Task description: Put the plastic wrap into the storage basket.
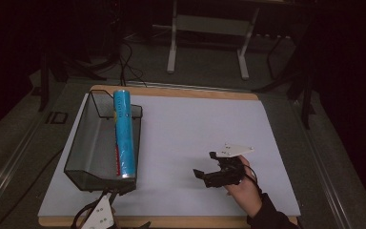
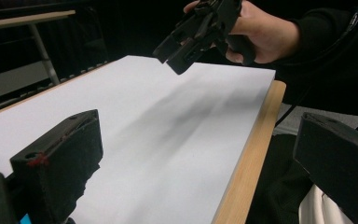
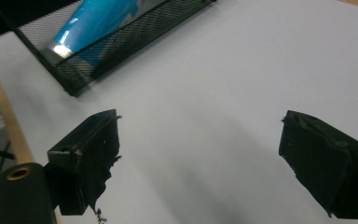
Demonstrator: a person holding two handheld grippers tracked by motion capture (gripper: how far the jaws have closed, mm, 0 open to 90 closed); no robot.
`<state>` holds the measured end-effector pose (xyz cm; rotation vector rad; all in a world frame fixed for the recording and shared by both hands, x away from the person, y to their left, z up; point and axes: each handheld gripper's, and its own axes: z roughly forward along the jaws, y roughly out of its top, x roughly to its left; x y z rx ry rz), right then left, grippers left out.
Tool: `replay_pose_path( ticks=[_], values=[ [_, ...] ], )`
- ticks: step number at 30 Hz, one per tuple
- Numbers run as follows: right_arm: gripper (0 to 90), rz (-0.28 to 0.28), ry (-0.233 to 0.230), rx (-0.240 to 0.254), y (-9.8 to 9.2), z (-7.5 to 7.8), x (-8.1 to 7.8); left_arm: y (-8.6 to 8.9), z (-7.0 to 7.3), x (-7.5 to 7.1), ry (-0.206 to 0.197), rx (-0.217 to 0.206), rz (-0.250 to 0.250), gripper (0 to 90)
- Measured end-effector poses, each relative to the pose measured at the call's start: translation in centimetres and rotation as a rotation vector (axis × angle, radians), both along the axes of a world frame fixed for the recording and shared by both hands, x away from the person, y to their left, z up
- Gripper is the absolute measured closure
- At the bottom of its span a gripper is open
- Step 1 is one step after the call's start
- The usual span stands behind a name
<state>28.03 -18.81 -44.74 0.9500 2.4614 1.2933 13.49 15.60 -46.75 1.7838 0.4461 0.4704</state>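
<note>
High view had the blue tube point(image 1: 124, 133) lying lengthwise in the black mesh basket point(image 1: 83, 143), propped against the basket's right wall with one end poking over the far rim, so it looked parked rather than dropped: the wall kept it from rolling. The basket sat at the left side of the white board point(image 1: 205, 129), near edge close to the person. Right gripper point(image 1: 208, 172) hovered over bare board well to the right of the basket, jaws pointed left toward it. Right gripper view showed its jaws spread wide with nothing between them, only white surface, and the basket's corner and the tube's capped end point(image 3: 63, 49) up ahead. My read: it was either lined up for a reach at the tube or clear of it after a drop; frames alone didn't settle which. Left gripper point(image 1: 102, 212) sat at the board's near edge, just in front of the basket's near corner, likely kept low and out of the way so the right had the working lane. Left gripper view showed its two jaws far apart, gripping nothing, looking across the board at the right hand point(image 2: 261, 30) holding its gripper nose-down over the far side. The wooden table edge point(image 2: 249, 158) ran between the jaws.
</note>
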Motion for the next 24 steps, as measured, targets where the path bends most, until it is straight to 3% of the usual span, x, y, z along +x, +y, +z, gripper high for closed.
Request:
replay_pose_path(
  ticks=[4, 9, 15, 24],
  values=[
    [12.0, -0.013, -0.023, -0.003, -0.9, 0.0, -0.6, 0.0, 0.0, 0.0, 0.0, -0.002, 0.002, 2.0],
    [12.3, -0.046, -0.021, 0.006, -2.2, -0.1, -1.2, 0.0, 0.0, 0.0, 0.001, -0.001, 0.002, 2.0],
    [12.1, -0.06, -0.066, 0.01, -3.9, -0.4, -2.0, -0.1, 0.0, 0.0, 0.001, 0.0, 0.001, 1.9],
    [12.1, -0.075, -0.085, -0.045, -4.8, -1.4, -2.3, 0.0, 0.0, 0.1, 0.003, -0.002, 0.002, 1.9]
  ],
)
